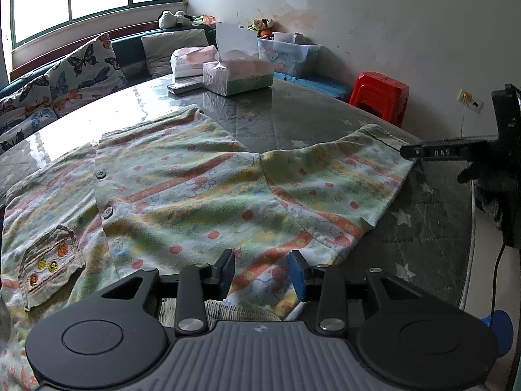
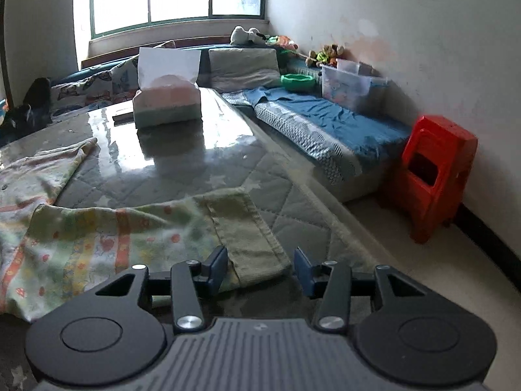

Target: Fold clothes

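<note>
Positioning for the first fold appears to be the step in hand. The shirt (image 1: 202,192), a printed button-front garment, lies spread flat on the glass-topped counter (image 1: 293,114), one sleeve (image 1: 342,179) extended toward the counter's right edge.

The left hand-held gripper (image 1: 262,272) is released: its jaws stand apart over the near hem, with printed fabric visible between them but not pinched. The right hand-held gripper (image 2: 260,268) is likewise released, its jaws straddling the green sleeve cuff (image 2: 250,234) without closing on it.

The next move likely calls for closing each set of jaws on a single fabric edge, then carrying the sleeve inward over the shirt body. Avoid catching two layers at the cuff.

The left wrist view shows the shirt front, its buttons (image 1: 101,174) and patch pocket (image 1: 52,264), plus the right unit arriving at the sleeve end. The right wrist view shows the cuff hem closely, the tissue box (image 2: 166,104) and the red stool (image 2: 436,176) beyond the counter.
</note>
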